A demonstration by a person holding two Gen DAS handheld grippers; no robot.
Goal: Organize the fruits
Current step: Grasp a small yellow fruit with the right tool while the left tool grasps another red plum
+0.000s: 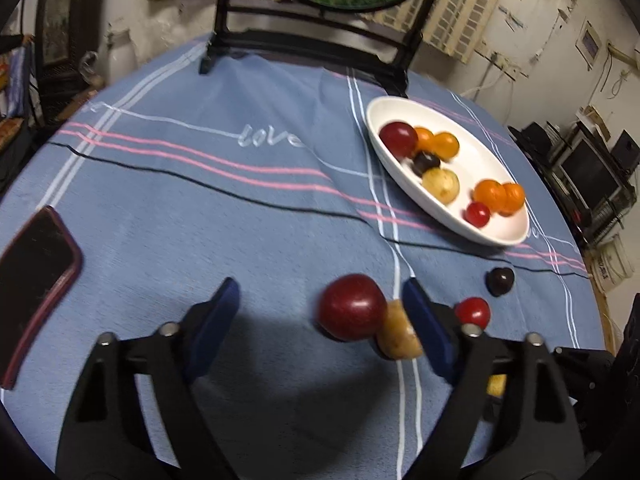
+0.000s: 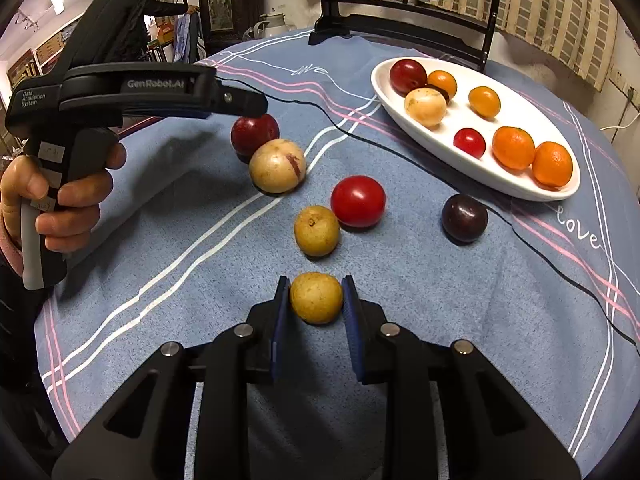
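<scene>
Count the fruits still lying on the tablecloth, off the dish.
6: a dark red plum under the left gripper, a yellow fruit beside it, a red one, a yellow one, a dark plum, and one between the right gripper's fingers.

You had a dark smartphone in a maroon case (image 1: pixel 34 276) lying flat near the left edge of the blue striped tablecloth (image 1: pixel 192 208) with "love" stitched on it. Behind the table stood a black wooden chair (image 1: pixel 312 46), and a white kettle (image 2: pixel 274 24) sat further back.
</scene>
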